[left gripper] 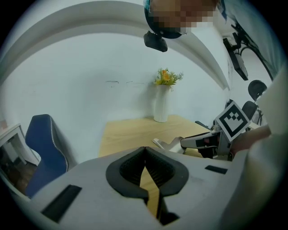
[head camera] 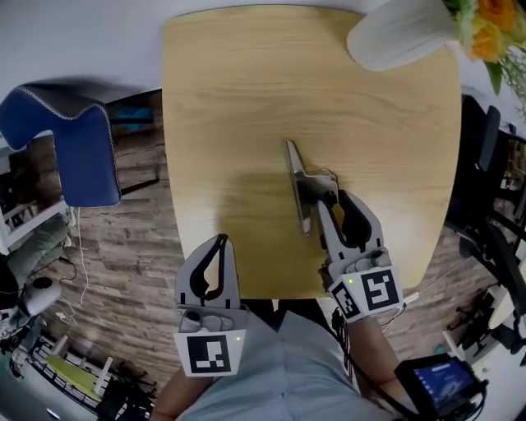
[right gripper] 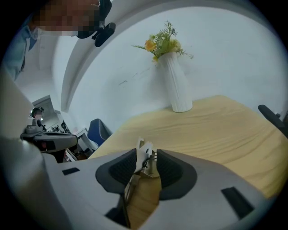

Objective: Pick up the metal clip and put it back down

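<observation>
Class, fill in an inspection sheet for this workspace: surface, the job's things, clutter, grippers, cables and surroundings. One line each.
Surface: wooden table, bare apart from two things.
Job's things: metal clip near the table's middle; cannot tell whether it is lifted off the wood.
Clutter: white vase with flowers at the far right corner, apart from the clip.
Grippers: right gripper shut on the clip's handle; left gripper shut and empty, near the table's near edge.
Cables: white cable on the floor at left; dark cable along the right arm.
Surroundings: blue chair at left, plank floor, small screen at lower right.
</observation>
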A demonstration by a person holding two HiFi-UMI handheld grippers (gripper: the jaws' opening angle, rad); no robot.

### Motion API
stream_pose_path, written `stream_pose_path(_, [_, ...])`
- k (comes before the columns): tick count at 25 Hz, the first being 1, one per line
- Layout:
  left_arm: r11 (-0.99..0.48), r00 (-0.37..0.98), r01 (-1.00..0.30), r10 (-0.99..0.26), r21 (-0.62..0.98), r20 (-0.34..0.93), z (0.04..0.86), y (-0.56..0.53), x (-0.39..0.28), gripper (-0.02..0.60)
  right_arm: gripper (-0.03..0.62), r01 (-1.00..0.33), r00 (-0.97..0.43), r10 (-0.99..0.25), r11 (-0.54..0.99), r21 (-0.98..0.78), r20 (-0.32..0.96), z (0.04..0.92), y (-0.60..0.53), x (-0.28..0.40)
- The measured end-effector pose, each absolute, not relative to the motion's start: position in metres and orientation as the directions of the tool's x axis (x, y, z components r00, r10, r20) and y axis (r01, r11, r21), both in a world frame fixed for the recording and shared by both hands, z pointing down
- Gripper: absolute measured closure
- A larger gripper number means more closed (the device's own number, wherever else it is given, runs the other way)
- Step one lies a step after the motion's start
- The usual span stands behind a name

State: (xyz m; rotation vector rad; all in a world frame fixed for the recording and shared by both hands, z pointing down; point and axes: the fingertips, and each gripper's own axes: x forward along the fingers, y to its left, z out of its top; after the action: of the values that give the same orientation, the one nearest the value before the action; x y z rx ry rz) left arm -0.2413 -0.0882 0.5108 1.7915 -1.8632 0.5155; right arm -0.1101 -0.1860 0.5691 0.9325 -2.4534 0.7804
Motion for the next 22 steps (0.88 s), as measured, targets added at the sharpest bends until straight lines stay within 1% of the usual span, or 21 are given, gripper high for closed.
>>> stream_pose_path(5, [0.091, -0.028, -0.993, -0.798, 0.075, 0.602, 0.516, -0.086, -0.26, 0.563, 0.464, -0.693, -0.694, -0.452, 0.628, -0.353, 0.56, 0.577, -0.184, -0.125])
stream_pose_path(10, [0.099, -0.04, -0.993, -0.795, 0.066, 0.606, 0.513, -0.084, -0.262, 0.563, 0.471, -0.675, -0.708, -0.433, 0.648, -0.353, 0.557, 0.574, -0.183, -0.131])
stream_pose_path(17, [0.106, -0.052, -0.993, -0.805, 0.057, 0.591, 0.501, -0.083, -0.256, 0.563, 0.53, -0.645, -0.734, -0.413, 0.673, -0.362, 0.54, 0.56, -0.176, -0.135])
stream_pose_path(22, [0.1, -0.06, -0.994, -0.84, 0.044, 0.539, 0.467, -0.088, -0.239, 0.563, 0.534, -0.636, -0.744, -0.427, 0.69, -0.347, 0.514, 0.532, -0.175, -0.123])
